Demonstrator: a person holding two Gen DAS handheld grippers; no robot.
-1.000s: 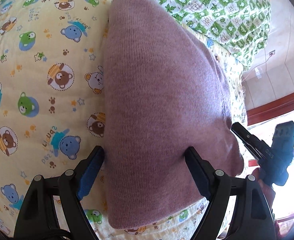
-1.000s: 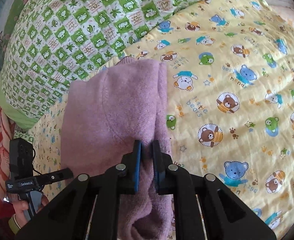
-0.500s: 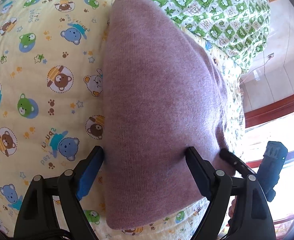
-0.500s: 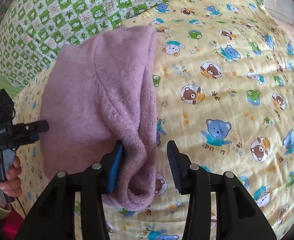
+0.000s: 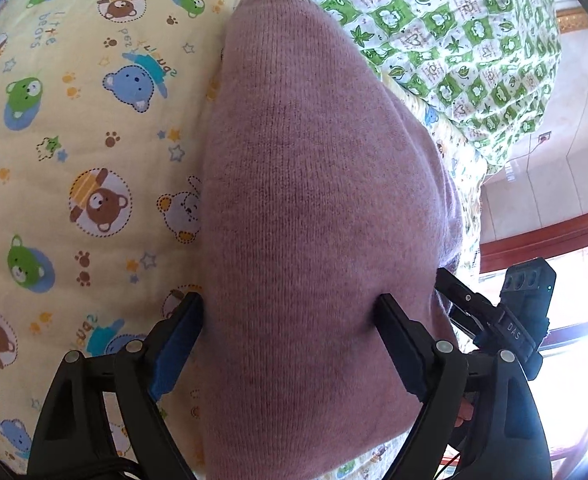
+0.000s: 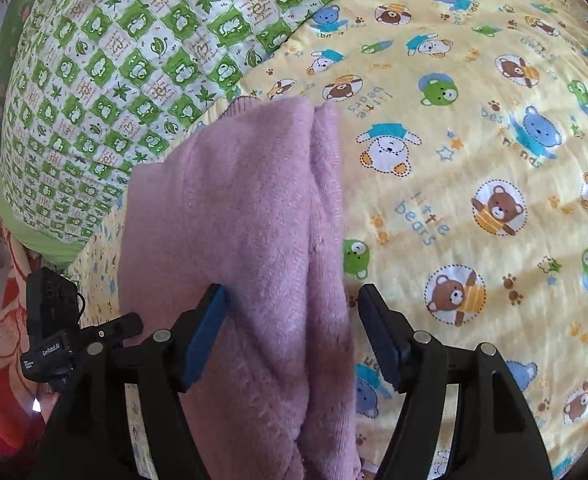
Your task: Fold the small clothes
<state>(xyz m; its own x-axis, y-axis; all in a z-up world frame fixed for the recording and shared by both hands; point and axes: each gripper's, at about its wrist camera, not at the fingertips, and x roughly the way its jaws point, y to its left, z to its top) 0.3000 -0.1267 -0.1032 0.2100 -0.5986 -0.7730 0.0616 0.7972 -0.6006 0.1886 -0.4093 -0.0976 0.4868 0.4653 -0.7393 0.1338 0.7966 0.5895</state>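
A small mauve knitted sweater [image 5: 317, 208] lies folded lengthwise on a yellow bear-print blanket [image 5: 74, 140]. My left gripper [image 5: 290, 312] is open, its two fingers standing wide on either side of the near end of the sweater. In the right wrist view the sweater [image 6: 246, 216] shows a fold ridge along its right side. My right gripper [image 6: 292, 304] is open too, its jaws apart on either side of that folded edge and holding nothing. Each gripper shows at the edge of the other's view.
A green and white checked quilt [image 6: 126, 60] lies bunched at the far end of the sweater, also in the left wrist view [image 5: 453, 32]. The bed's edge, a tiled wall [image 5: 565, 160] and a bright window are on the right in the left wrist view.
My right gripper was shut on the folded edge of the sweater one second ago; it has opened and let the sweater go. The left gripper has stayed open over the sweater.
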